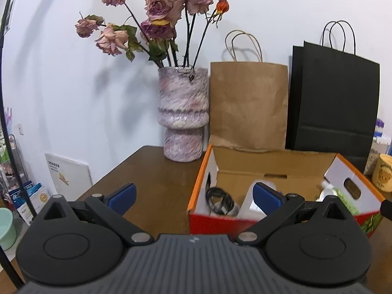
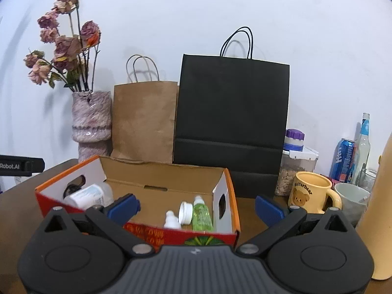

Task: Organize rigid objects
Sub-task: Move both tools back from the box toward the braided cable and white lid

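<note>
The cardboard box sits open on the brown worktop, in front of the brown paper bag and the black paper bag, and it already holds a green bottle, a small white dropper bottle, a round white lid or jar, a larger white bottle lying on its side and a dark coiled cable at the left end. Both tools hang in front of it with nothing in them: the right gripper is spread wide over the near wall of the box, and the left gripper is just as wide, straddling the box's left corner. Loose things are still out to the right of the box, the yellow bear mug nearest, then a pale mug, a blue can and a clear bottle. My guess is the mug is the next thing to go in. To do that cleanly the right gripper should swing right, come at the mug from above or across its rim, not the handle, and close squarely so it does not tip. The clear floor in the middle of the box looks the best landing spot; setting it down upright there avoids knocking the small bottles. The left gripper could steady the box wall. The vase of dried roses stands close by on the left, so keep sweeps low and short.
</note>
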Motion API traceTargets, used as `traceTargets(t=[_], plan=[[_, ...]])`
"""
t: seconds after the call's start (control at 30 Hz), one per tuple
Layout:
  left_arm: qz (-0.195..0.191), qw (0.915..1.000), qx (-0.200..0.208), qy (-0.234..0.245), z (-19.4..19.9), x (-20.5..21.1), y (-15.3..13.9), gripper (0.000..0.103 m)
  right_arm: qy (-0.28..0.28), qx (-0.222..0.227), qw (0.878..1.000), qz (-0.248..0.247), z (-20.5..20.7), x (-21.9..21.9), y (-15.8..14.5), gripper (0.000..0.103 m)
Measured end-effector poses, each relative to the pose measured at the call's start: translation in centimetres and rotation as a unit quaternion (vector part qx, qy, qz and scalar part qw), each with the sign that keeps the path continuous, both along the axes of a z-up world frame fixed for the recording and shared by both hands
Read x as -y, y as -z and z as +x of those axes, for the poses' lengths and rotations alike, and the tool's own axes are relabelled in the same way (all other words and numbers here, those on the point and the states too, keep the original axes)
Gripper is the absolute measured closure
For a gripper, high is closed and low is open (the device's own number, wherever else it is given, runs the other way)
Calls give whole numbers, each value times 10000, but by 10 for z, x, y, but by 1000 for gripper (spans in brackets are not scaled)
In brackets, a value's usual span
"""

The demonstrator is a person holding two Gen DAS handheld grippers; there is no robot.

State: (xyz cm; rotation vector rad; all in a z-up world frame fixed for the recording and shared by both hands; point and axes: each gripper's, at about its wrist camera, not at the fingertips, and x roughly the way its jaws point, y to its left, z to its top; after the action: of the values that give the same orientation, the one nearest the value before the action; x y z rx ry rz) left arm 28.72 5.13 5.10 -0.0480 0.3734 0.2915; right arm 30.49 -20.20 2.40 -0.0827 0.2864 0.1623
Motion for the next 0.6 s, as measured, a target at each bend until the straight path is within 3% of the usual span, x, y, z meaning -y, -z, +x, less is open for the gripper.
traceTargets(t=[0.6], plan=[[-9,9993,-322,169,-54,-4,20,0,-213,-501,9983,-191,-55,2,28,0]])
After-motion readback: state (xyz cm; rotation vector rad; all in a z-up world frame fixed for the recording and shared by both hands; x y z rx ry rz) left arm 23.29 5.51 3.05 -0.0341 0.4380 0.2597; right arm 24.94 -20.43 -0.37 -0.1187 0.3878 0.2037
